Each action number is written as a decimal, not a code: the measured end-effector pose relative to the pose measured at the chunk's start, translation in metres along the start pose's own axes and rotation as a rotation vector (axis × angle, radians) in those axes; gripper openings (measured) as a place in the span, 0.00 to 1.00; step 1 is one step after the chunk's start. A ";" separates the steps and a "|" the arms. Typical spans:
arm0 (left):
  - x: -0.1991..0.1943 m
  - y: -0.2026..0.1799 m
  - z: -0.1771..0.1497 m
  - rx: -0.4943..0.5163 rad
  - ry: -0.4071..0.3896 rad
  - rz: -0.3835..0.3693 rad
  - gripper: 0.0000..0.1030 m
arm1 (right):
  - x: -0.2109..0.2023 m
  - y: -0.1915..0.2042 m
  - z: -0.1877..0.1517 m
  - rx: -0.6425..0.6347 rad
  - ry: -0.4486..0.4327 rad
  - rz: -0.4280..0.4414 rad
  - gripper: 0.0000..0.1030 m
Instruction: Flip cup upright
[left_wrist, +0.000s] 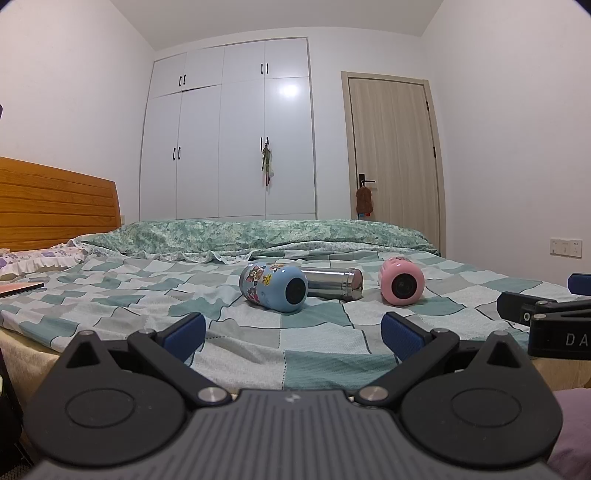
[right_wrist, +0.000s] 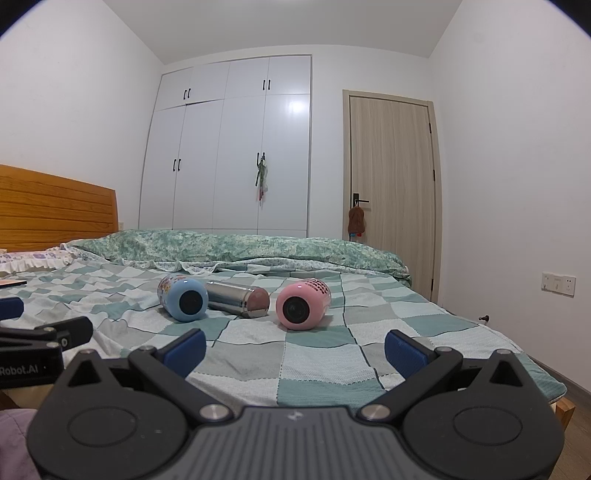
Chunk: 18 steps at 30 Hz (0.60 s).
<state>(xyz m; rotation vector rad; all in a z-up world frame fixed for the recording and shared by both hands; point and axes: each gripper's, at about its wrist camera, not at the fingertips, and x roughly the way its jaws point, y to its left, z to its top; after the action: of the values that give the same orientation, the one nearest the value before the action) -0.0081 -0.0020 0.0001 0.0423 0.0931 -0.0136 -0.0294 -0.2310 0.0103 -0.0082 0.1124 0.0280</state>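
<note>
All three cups, blue cup (left_wrist: 273, 286), silver cup (left_wrist: 334, 283) and pink cup (left_wrist: 401, 281), lie sideways mid-frame on the bed (left_wrist: 317, 343), and both left gripper (left_wrist: 293, 332) and right gripper (right_wrist: 295, 347) have jaws spread, holding nothing.

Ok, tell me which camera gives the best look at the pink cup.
The right wrist view: the pink cup lies on its side close to the frame's middle, showing its dark end and the printed band along its body. The left wrist view shows the same cup smaller and further right, mostly end-on, with little of its side visible.
</note>
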 end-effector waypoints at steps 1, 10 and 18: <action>0.000 0.000 0.000 0.000 0.000 0.000 1.00 | 0.000 0.000 0.000 0.000 0.000 0.000 1.00; 0.001 0.000 0.002 0.010 0.009 0.016 1.00 | 0.002 0.000 0.001 0.006 0.007 0.005 1.00; 0.020 0.006 0.034 0.037 0.036 0.041 1.00 | 0.021 -0.004 0.020 0.005 -0.013 0.017 1.00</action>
<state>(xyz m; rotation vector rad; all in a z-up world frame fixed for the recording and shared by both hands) 0.0151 0.0023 0.0327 0.0815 0.1277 0.0267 -0.0059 -0.2341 0.0279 -0.0015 0.1000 0.0450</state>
